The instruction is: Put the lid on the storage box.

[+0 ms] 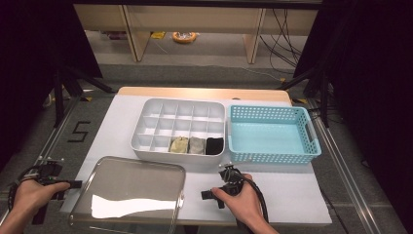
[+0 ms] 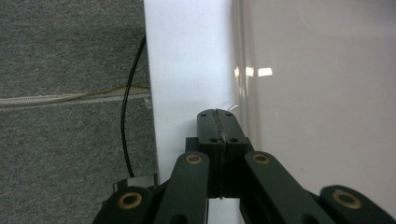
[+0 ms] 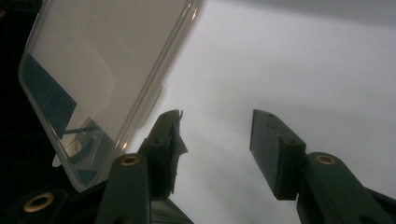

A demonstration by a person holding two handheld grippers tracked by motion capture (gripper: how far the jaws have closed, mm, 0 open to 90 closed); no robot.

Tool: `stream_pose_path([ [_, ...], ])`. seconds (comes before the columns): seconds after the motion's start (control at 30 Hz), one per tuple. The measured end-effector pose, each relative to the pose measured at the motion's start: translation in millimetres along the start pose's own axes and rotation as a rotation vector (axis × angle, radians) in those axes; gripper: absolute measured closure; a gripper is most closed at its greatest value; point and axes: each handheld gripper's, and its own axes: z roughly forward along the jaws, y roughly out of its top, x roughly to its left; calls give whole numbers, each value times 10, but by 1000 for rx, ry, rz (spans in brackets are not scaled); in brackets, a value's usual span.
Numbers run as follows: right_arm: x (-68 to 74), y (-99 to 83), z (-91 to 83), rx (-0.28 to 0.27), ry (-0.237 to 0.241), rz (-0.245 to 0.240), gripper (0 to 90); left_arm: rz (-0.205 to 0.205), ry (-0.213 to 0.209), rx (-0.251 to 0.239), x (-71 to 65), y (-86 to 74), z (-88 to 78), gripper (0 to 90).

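Item one: we are looking at a white counter (image 1: 292,195) carrying a white divided organiser (image 1: 178,127), its near row holding three folded pieces: a tan one (image 1: 178,145), a grey one (image 1: 197,145) and a black one (image 1: 214,145), side by side. Just beside the organiser, on the right, a turquoise basket (image 1: 272,134) is sitting empty.

Item two: a clear lid (image 1: 130,189) is lying flat at the counter's near left, overhanging the near edge.

Item three: our left gripper (image 2: 217,125) is resting at the counter's left edge, its fingers (image 2: 208,126) pressed together on nothing, just beside the lid's rim.

Item four: our right gripper (image 3: 215,144) is hovering near the lid's right edge, fingers (image 3: 273,149) spread wide and empty; our right hand (image 1: 241,200) is gripping its handle.
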Motion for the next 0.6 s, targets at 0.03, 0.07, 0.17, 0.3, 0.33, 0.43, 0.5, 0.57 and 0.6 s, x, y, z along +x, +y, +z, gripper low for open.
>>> stream_pose_path([
  [0.03,-2,0,2,-1,3,-2,533,-2,-3,-2,1,-1,2,896],
  [0.07,-1,-1,1,1,-3,4,533,-4,-3,-5,1,-4,3,896],
  [0.17,-5,-2,3,0,-3,6,533,-16,-3,-4,-17,-10,3,896],
  [0.3,-15,2,4,7,4,0,532,-43,-58,3,-85,-34,31,895],
  [0.33,-14,3,4,6,3,2,533,-45,-74,5,-106,-38,41,895],
  [0.43,-13,-2,8,11,2,19,532,-42,-95,1,-188,-45,73,894],
  [0.5,-19,-6,12,3,-5,11,532,-33,-109,7,-251,-44,91,894],
  [0.57,-34,-9,19,9,-12,6,531,-17,-132,27,-328,-43,115,894],
  [0.6,-40,-12,19,12,-14,13,530,-4,-142,40,-363,-45,125,894],
])
